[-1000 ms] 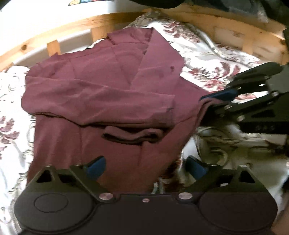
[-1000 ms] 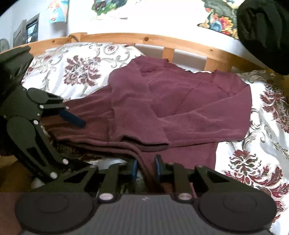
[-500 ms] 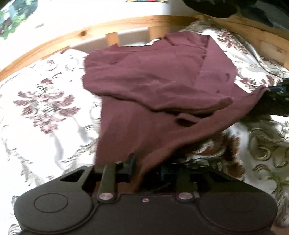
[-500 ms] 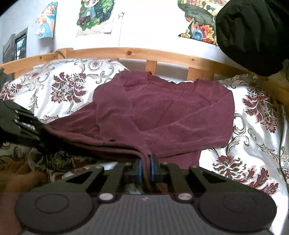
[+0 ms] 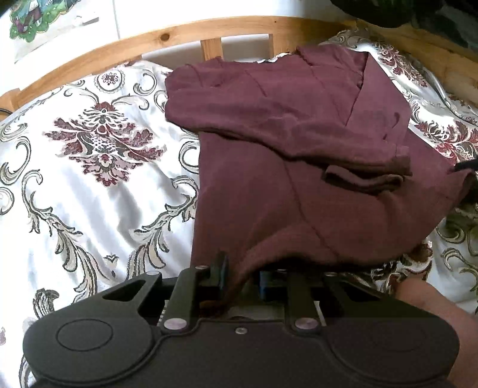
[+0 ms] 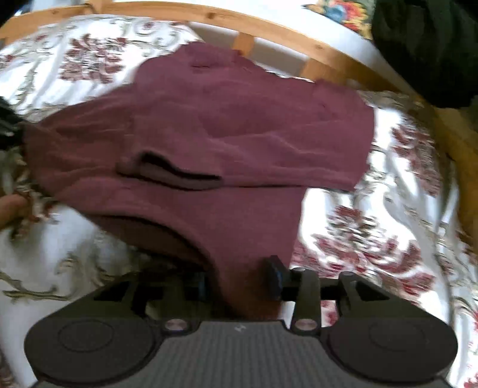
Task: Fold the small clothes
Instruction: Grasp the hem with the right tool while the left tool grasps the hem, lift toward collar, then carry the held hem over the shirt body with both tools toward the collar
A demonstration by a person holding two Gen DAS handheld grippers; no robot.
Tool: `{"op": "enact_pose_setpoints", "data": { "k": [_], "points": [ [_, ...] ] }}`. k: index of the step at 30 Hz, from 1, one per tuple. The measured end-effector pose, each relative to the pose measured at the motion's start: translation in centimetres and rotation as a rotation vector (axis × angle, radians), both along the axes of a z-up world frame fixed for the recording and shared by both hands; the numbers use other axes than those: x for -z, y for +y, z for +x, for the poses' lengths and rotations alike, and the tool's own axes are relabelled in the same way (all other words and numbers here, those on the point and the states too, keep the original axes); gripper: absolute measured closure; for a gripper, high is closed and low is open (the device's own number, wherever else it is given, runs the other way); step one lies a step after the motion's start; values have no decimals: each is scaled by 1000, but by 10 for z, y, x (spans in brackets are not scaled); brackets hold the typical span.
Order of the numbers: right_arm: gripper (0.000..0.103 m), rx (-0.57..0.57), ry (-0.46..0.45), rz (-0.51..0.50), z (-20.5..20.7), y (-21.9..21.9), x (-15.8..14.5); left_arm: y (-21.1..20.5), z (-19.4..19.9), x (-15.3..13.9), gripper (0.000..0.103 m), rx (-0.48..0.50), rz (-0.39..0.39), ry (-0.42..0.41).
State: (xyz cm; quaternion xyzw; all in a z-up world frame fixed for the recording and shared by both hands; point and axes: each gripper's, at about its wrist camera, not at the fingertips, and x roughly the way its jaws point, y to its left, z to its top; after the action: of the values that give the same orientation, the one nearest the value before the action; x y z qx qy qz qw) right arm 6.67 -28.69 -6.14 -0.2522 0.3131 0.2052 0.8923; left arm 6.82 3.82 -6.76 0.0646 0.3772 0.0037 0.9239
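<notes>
One maroon long-sleeved top (image 5: 298, 167) lies on a bed covered with a white spread (image 5: 89, 185) printed with dark red flowers and grey scrolls. A curved wooden bed rail (image 5: 185, 29) runs behind it.

Two handheld grippers are at work, one at each lower corner of the top. The left gripper (image 5: 241, 279) has its two blue-padded fingers close together, with a bunched fold of the hem pinched between them. The right gripper (image 6: 239, 282) is opening its jaws; the hem still hangs between the fingers, though the blur makes it hard to say whether the pads press on it.

The top is plain maroon knit, with its neckline toward the rail. Both sleeves are folded across the chest, and their two darker cuffs (image 5: 367, 179) lie one just above the other near the middle. The lower edge is lifted off the spread, leaving a shadowed gap beneath. A seam runs down the body.

Two colourful posters show, one (image 5: 35, 21) in the left view and one (image 6: 343, 12) in the right. A dark green garment (image 6: 427, 50) hangs above the rail. No writing or label can be read anywhere.
</notes>
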Motion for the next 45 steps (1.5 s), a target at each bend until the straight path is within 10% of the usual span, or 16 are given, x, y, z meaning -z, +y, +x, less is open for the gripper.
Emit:
{"op": "enact_pose_setpoints", "data": {
  "k": [2,4,31,45],
  "points": [
    [59,29,-22,-37,-4,-4,-1,-1,-3,1,84,3,10,-14],
    [94,27,-20,-36,-8,-8,-3,-1,-7,0,94,6,6,-31],
    [95,101,-234,265,-156,-52,-136,34,-99,-143,98,268,-160,-281],
    [94,196,-309,290,-68,-48,-138,18,16,-173,98,212,-96,-236]
  ]
}}
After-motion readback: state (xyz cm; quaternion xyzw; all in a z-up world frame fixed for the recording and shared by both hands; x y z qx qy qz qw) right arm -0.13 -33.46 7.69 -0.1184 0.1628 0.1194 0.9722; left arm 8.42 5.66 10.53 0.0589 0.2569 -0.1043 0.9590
